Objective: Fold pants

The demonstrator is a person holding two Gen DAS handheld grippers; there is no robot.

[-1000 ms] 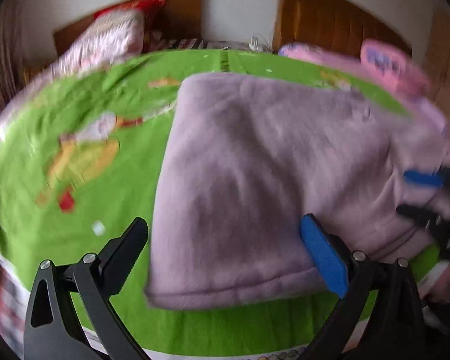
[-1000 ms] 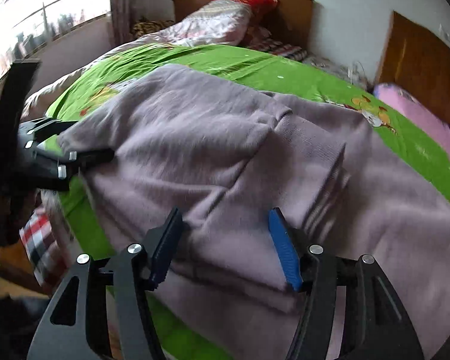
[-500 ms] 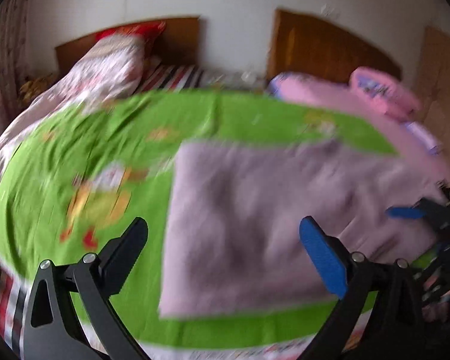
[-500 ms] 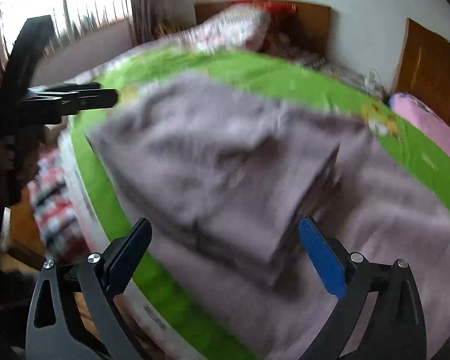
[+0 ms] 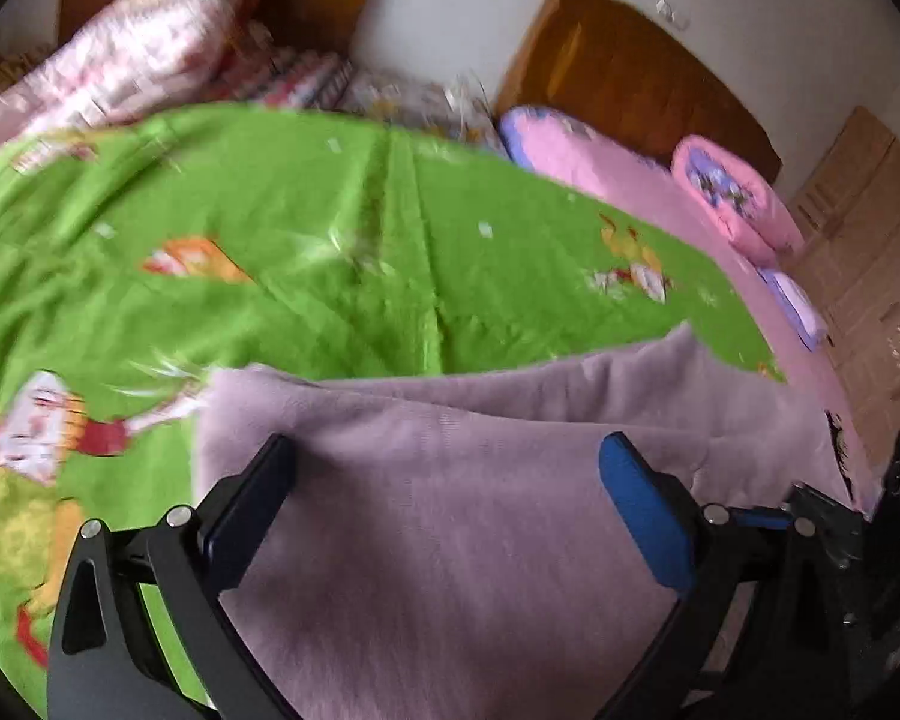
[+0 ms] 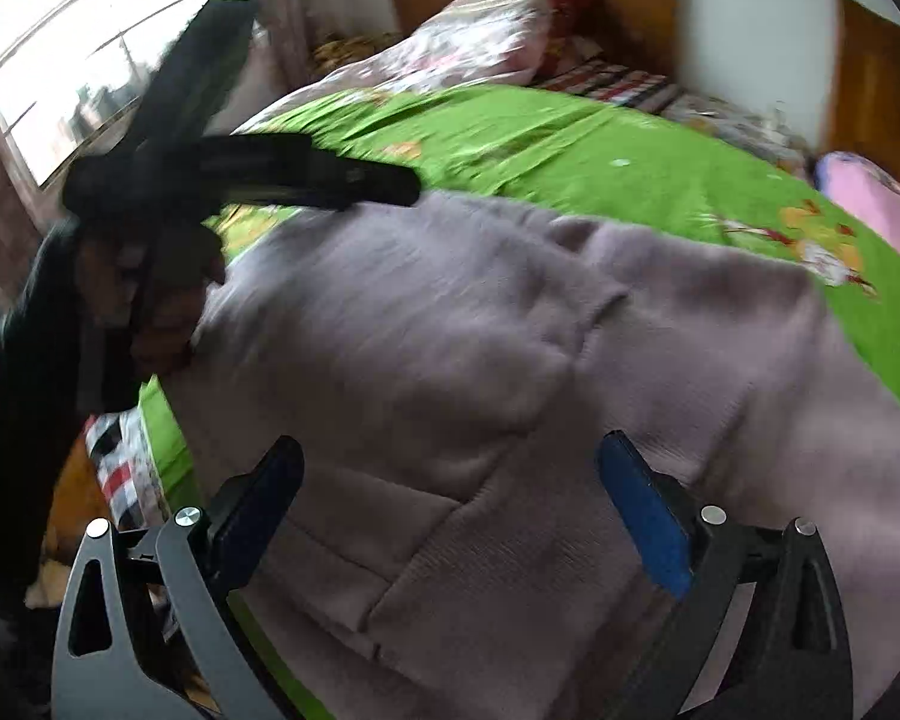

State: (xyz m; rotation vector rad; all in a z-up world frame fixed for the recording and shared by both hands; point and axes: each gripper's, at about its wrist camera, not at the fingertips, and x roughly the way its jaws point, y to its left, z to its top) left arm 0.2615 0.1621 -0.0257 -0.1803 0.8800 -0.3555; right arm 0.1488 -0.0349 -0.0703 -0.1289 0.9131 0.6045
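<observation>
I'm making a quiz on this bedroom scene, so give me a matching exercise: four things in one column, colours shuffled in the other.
Things:
1. pants
2. bedspread
3. headboard
4. right gripper pad

Colours:
A. brown
B. blue
C. mauve
D. green

Pairs: 1-C, 2-D, 3-A, 4-B

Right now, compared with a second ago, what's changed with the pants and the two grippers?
The right gripper has let go: a second ago its fingers pinched a fold of the lilac pants; they have just been opening and now stand wide, gripping nothing. The left gripper, open throughout, has swung toward the right one. The pants stay folded on the green bedspread.
</observation>
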